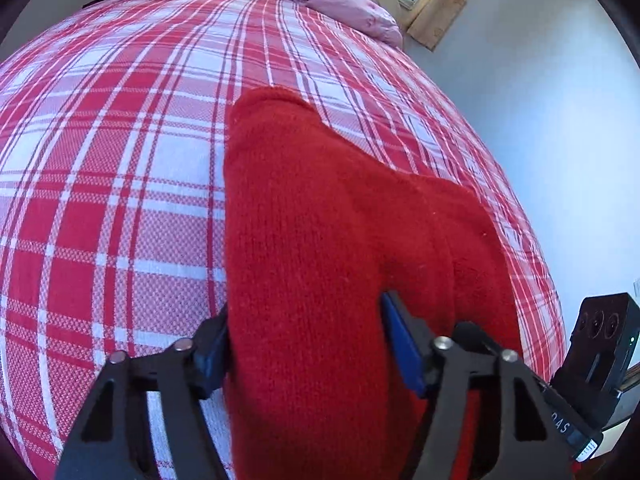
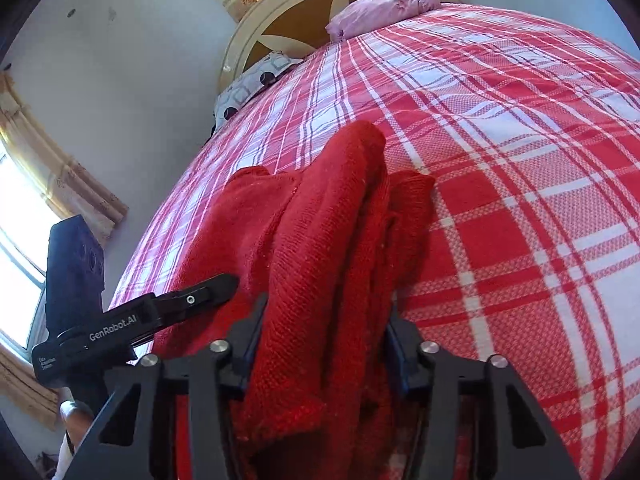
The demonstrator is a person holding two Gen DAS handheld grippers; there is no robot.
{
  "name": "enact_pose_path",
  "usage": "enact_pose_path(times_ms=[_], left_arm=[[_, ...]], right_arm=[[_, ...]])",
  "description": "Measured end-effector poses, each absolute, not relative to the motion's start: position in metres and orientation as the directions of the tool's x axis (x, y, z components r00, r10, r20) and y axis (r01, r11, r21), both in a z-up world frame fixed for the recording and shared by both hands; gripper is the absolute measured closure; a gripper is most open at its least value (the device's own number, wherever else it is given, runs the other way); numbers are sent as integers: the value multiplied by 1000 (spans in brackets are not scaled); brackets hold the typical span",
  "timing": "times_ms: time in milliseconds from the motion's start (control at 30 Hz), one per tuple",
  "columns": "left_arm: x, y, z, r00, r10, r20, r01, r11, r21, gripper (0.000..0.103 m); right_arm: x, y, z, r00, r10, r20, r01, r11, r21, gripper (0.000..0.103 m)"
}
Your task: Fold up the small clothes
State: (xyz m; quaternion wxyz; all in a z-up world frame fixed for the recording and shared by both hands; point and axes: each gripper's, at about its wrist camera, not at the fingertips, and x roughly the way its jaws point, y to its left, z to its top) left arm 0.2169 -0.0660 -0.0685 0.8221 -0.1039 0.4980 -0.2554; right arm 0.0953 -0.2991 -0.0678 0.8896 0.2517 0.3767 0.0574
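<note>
Between the fingers [image 1: 402,344] of the left gripper [image 1: 306,344] lies a red knitted garment [image 1: 320,220], a soft, matt, fuzzy wool-like cloth with fine ribs. The finger pads look like smooth blue plastic, and the linkage behind them is matt black plastic or metal with shiny silver pins. Between the fingers [image 2: 250,332] of the right gripper [image 2: 324,340] the same knit is bunched in coarse, loopy folds. Beyond the fingertips spreads the bedspread [image 1: 120,140], a matt woven check cloth with a visible grainy weave. Far ahead sit a pink pillow [image 2: 384,8] of smooth printed cloth and a headboard [image 2: 280,16] of cream-painted, slightly glossy wood.
</note>
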Motion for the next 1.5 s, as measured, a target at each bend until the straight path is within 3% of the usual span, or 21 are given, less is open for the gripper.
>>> enact_pose_path(times_ms=[167,267,733,967,1233,1500], left_arm=[[204,-71,-50,454,-455,-766,339,883,-324,60],[197,-67,-42,486,-434,-759,347,892,-288,63],[202,31,-7,662,-269,-700,227,961,-156,64],[216,82,-9,688,-176,-704,134,984,-116,64],[234,131,-18,714,-58,-698,35,998,-47,64],[258,146,-44,726,6,-688,1,1000,10,64]], right_arm=[[93,-282,-53,719,241,-652,80,903,422,61],[90,-270,-37,735,227,-639,62,916,397,62],[126,-163,-8,750,330,-573,-91,910,405,62],[129,-176,-2,720,406,-563,-167,888,428,62],[157,-156,-27,687,474,-550,-237,862,448,62],[185,-118,-56,683,439,-583,-210,883,419,62]])
